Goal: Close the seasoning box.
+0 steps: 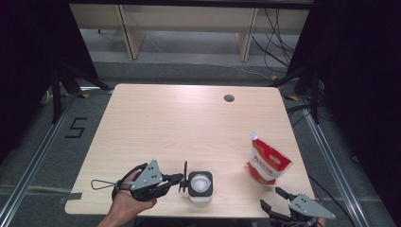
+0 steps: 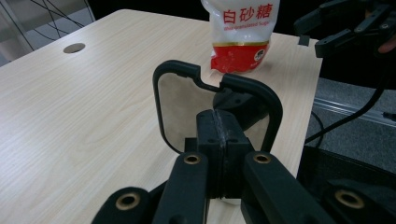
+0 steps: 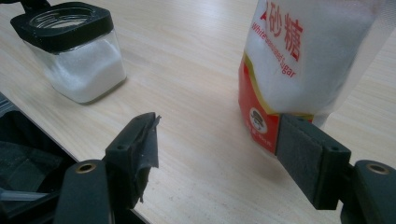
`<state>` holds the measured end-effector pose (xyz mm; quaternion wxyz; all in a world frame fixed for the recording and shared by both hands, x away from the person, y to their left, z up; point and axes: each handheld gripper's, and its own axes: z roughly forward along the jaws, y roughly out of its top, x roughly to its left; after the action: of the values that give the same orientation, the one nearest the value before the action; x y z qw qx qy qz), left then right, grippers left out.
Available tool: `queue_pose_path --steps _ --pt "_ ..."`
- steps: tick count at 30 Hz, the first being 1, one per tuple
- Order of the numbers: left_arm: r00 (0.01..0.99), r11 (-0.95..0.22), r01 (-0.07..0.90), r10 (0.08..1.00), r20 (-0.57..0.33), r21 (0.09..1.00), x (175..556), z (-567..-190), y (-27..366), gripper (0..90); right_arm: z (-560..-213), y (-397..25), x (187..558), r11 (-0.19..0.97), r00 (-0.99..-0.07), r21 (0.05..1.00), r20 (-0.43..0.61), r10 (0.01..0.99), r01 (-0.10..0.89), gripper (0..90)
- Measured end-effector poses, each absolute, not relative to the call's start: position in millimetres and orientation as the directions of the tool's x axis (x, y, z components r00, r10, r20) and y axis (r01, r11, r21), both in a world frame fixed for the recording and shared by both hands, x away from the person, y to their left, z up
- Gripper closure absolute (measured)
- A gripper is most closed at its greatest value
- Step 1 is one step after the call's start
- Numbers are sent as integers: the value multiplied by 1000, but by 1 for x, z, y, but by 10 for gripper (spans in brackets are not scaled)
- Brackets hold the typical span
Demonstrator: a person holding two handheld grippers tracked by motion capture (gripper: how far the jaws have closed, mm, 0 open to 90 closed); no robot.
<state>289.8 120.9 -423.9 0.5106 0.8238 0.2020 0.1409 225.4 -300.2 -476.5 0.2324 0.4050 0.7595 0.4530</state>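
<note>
A square glass jar of white sugar [image 1: 200,186] [image 3: 74,51] stands near the table's front edge, with a black collar and an open mouth. Its black flip lid [image 1: 184,177] [image 2: 215,102] stands upright at the jar's left side. My left gripper [image 1: 178,179] [image 2: 219,140] is shut on the lid's edge. A red and white sugar bag [image 1: 267,163] [image 2: 240,32] [image 3: 303,60] stands to the right with its spout up. My right gripper [image 1: 272,198] [image 3: 224,149] hangs open just in front of the bag, touching nothing, and shows beyond the bag as the right gripper [image 2: 345,25].
The light wooden table [image 1: 179,123] has a round cable hole [image 1: 229,98] [image 2: 74,47] near its far edge. Both grippers sit at the front edge. Metal floor rails run along both sides, and desk legs stand behind the table.
</note>
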Motion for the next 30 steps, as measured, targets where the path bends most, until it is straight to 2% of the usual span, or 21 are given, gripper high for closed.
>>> queue_pose_path --steps 17,20,22,26,27,30 --pt "904 -438 179 426 28 881 288 -433 98 879 -476 -300 225 272 -566 875 2 825 400 311" --pt "904 -444 188 426 22 876 287 -435 96 877 -477 -299 225 253 -560 873 28 828 418 311" --pt "907 -445 192 421 16 875 287 -437 94 876 -477 -301 226 279 -568 872 -1 823 403 311" --pt "913 -459 188 408 18 868 287 -441 89 873 -477 -298 225 256 -574 871 36 818 420 311" --pt "913 -466 189 407 21 864 287 -441 87 871 -477 -300 226 279 -573 876 -3 820 394 311" --pt "917 -476 186 398 22 860 288 -443 84 869 -477 -300 226 277 -571 876 -2 821 395 311"
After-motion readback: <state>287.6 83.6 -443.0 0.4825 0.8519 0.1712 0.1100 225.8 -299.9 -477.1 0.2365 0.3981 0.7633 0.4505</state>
